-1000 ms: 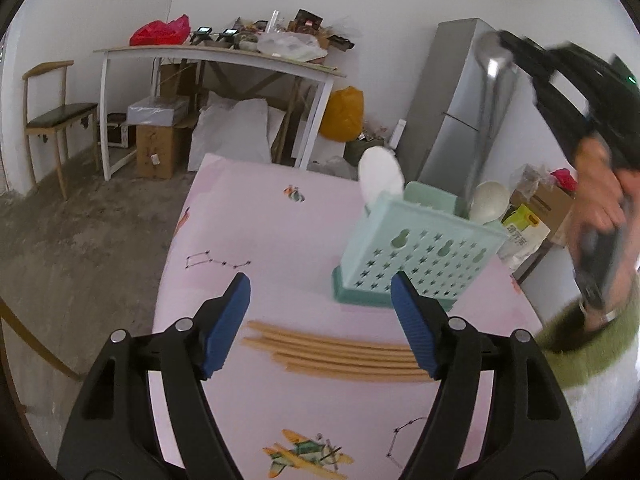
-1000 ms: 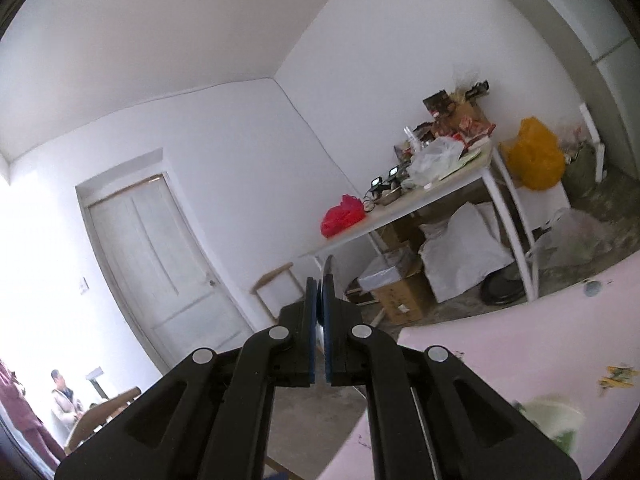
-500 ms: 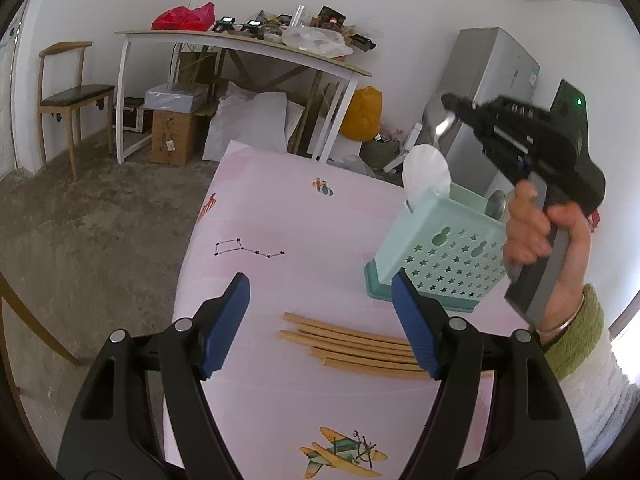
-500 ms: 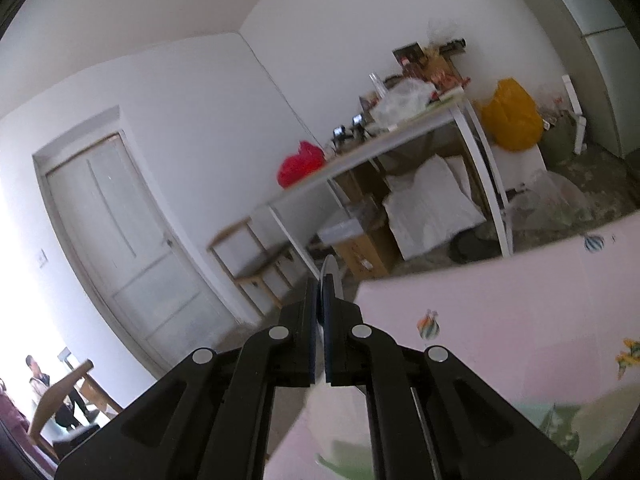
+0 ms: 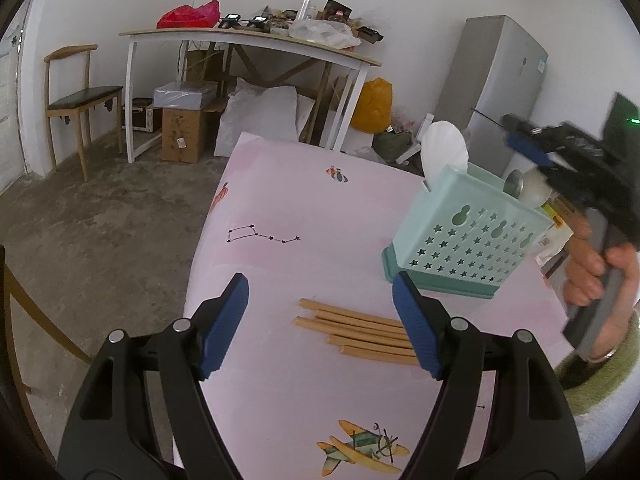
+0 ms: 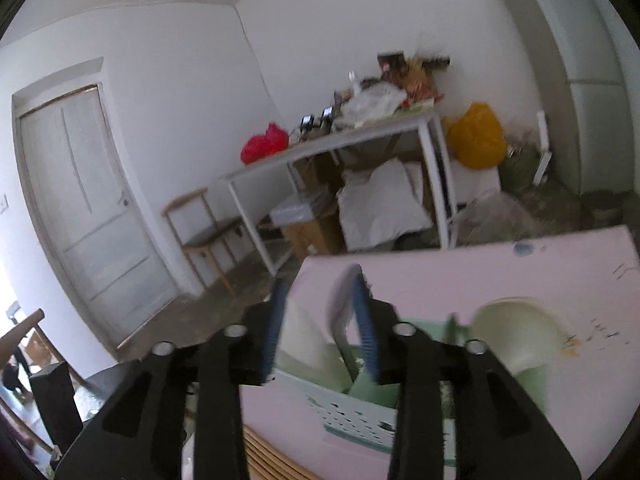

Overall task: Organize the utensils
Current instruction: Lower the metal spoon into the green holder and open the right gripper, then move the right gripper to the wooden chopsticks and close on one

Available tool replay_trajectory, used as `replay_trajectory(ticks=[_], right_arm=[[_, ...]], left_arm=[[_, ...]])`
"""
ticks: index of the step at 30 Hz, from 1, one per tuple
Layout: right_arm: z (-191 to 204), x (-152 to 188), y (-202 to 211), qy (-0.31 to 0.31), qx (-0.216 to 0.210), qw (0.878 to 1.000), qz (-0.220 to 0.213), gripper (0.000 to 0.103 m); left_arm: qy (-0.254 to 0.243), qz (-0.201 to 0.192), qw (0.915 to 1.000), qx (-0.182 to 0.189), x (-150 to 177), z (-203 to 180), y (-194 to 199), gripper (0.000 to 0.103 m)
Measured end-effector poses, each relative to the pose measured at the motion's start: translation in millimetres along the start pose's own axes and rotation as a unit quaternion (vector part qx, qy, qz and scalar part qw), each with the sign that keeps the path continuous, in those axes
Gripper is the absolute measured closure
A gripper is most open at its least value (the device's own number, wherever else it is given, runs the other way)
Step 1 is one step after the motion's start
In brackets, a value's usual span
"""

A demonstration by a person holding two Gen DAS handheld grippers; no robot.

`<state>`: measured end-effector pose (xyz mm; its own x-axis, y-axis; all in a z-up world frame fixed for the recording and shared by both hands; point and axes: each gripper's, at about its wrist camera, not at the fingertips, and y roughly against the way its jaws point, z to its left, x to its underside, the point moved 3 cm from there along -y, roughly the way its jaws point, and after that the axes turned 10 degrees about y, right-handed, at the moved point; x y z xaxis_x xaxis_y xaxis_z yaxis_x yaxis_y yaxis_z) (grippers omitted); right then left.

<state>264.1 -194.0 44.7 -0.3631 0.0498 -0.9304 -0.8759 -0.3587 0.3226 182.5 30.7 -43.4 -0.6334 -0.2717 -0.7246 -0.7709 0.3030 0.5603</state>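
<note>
A mint green perforated utensil holder (image 5: 466, 236) stands on the pink table (image 5: 300, 216). It holds a white spoon (image 5: 444, 148), a metal spoon (image 5: 514, 184) and a pale ladle (image 5: 534, 192). Several wooden chopsticks (image 5: 356, 330) lie in front of it, between my left gripper's (image 5: 320, 320) open fingers. My right gripper (image 6: 320, 330) is open and empty just above the holder (image 6: 360, 404); it also shows in the left wrist view (image 5: 528, 148), at the holder's right rear.
The table's left edge (image 5: 200, 248) drops to bare floor. A white desk (image 5: 248, 36) with clutter, a wooden chair (image 5: 80, 96), boxes and a grey fridge (image 5: 500, 92) stand behind. Chopsticks (image 6: 272, 460) show at the bottom of the right wrist view.
My right gripper came down over the holder and opened; the metal spoon it held now stands in the holder. My left gripper stayed open and shifted slightly over the chopsticks.
</note>
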Motion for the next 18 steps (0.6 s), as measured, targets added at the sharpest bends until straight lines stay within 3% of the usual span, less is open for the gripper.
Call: replay_trajectory(ticks=[5, 7, 8, 12, 14, 18], right_arm=[[-3.7, 2.0, 43.3, -0.014, 0.009, 1.0, -0.024, 0.065], [-1.6, 12.1, 58.2, -0.018, 0.004, 1.0, -0.017, 0.065], [1.3, 21.2, 64.3, -0.022, -0.002, 1.0, -0.004, 0.065], [14.2, 70.2, 68.9, -0.051, -0.03, 0.996, 0.073, 0.065], [19.1, 103.5, 62.1, -0.081, -0.04, 0.987, 0.13, 0.065], [27.1, 163.9, 44.8, -0.139, -0.049, 0.963, 0.228, 0.068]], left_arm=[[-0.008, 0.001, 0.9999, -0.007, -1.5, -3.5, -1.3, 0.033], [-0.013, 0.007, 0.9998, -0.013, -2.3, -5.3, -5.1, 0.033], [-0.017, 0.01, 0.9996, -0.018, -4.2, -6.0, -8.1, 0.038], [-0.064, 0.031, 0.9969, -0.032, -9.0, -13.9, -28.3, 0.059], [-0.098, 0.055, 0.9925, -0.049, -8.7, -19.2, -46.4, 0.076], [-0.155, 0.099, 0.9795, -0.082, 0.3, -22.2, -84.9, 0.094]])
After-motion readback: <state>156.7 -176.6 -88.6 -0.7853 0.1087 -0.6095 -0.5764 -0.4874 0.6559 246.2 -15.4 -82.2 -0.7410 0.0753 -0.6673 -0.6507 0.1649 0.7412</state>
